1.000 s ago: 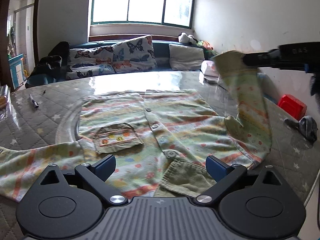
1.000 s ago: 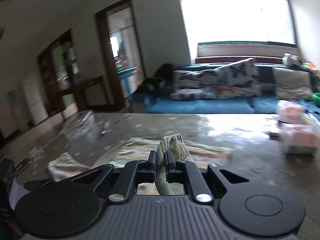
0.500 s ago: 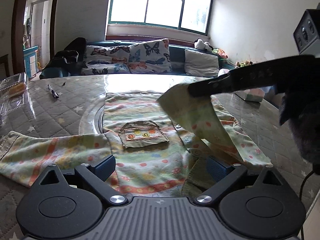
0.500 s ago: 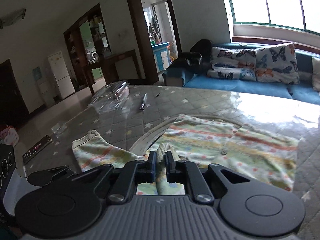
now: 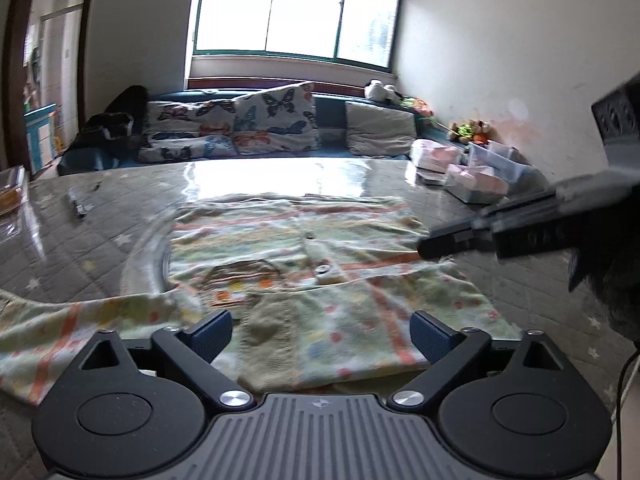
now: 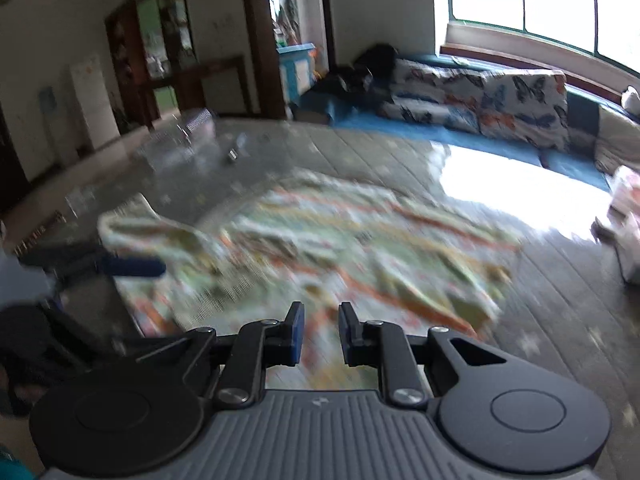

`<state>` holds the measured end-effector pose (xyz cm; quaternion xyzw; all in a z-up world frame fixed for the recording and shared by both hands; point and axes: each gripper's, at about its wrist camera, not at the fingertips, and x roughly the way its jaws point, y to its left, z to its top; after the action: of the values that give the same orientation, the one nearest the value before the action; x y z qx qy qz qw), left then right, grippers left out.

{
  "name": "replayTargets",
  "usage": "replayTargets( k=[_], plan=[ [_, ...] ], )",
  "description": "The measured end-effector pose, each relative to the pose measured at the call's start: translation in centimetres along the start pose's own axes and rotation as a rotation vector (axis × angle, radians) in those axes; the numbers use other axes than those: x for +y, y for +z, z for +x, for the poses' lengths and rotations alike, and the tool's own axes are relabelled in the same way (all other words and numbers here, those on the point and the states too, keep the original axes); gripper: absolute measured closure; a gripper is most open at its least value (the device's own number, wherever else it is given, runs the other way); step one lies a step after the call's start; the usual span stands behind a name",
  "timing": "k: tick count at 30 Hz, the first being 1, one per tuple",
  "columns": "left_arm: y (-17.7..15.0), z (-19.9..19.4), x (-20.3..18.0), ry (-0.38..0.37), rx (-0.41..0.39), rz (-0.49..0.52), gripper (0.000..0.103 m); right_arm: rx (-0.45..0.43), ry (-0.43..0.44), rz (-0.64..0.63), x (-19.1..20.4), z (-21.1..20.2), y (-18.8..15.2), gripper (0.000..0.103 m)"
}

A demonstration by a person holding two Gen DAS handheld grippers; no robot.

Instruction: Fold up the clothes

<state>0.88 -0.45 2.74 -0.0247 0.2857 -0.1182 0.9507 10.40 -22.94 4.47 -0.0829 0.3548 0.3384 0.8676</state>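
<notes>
A pale green child's shirt (image 5: 288,240) with orange stripes and a chest pocket lies flat on the quilted table (image 5: 100,248). Its right sleeve (image 5: 360,328) is folded across the lower front; its left sleeve (image 5: 60,332) stretches out to the left. My left gripper (image 5: 320,336) is open and empty above the shirt's near edge. My right gripper (image 6: 320,336) is open with a narrow gap, empty, just above the shirt (image 6: 340,240); that view is blurred. Its fingers (image 5: 452,240) show at the right of the left wrist view.
A black pen (image 5: 76,208) and a clear plastic box (image 5: 12,196) lie at the table's left. Plastic boxes and packets (image 5: 472,172) stand at the far right. A sofa with butterfly cushions (image 5: 240,128) runs behind the table.
My right gripper carried the right sleeve across the shirt, laid it on the lower front and let go. Its jaws have opened. My left gripper stayed open.
</notes>
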Motion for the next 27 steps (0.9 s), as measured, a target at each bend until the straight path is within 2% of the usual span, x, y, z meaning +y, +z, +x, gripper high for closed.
replayTargets(
  k=[4, 7, 8, 13, 15, 19, 24, 27],
  plan=[
    [-0.1, 1.1, -0.9, -0.031, 0.025, 0.031, 0.024, 0.055, -0.020, 0.018, -1.5, -0.1, -2.4, 0.085],
    [-0.4, 2.2, -1.2, -0.039, 0.057, 0.036, 0.035, 0.081, -0.027, 0.030, -2.2, 0.2, -3.8, 0.085],
    [-0.5, 2.5, -1.1, -0.042, 0.069, 0.034, 0.041, 0.087, -0.026, 0.036, -2.3, 0.2, -4.2, 0.085],
    [-1.5, 3.5, -0.7, -0.037, 0.122, 0.036, 0.048, 0.112, -0.027, 0.046, -2.9, 0.7, -5.3, 0.085],
    [-1.8, 3.6, -0.4, -0.034, 0.136, 0.034, 0.055, 0.104, -0.029, 0.040, -3.0, 0.5, -4.9, 0.084],
    [-1.6, 3.5, 0.0, -0.033, 0.141, 0.031, 0.055, 0.071, -0.042, 0.036, -3.3, 0.5, -3.7, 0.079],
    [-0.5, 3.6, 0.2, -0.022, 0.120, 0.014, 0.055, 0.034, -0.074, 0.060, -4.5, 2.1, -2.0, 0.079],
    [-0.2, 4.0, 0.3, -0.014, 0.114, 0.004, 0.053, 0.051, -0.097, 0.075, -5.5, 3.5, -2.1, 0.079]
  ],
)
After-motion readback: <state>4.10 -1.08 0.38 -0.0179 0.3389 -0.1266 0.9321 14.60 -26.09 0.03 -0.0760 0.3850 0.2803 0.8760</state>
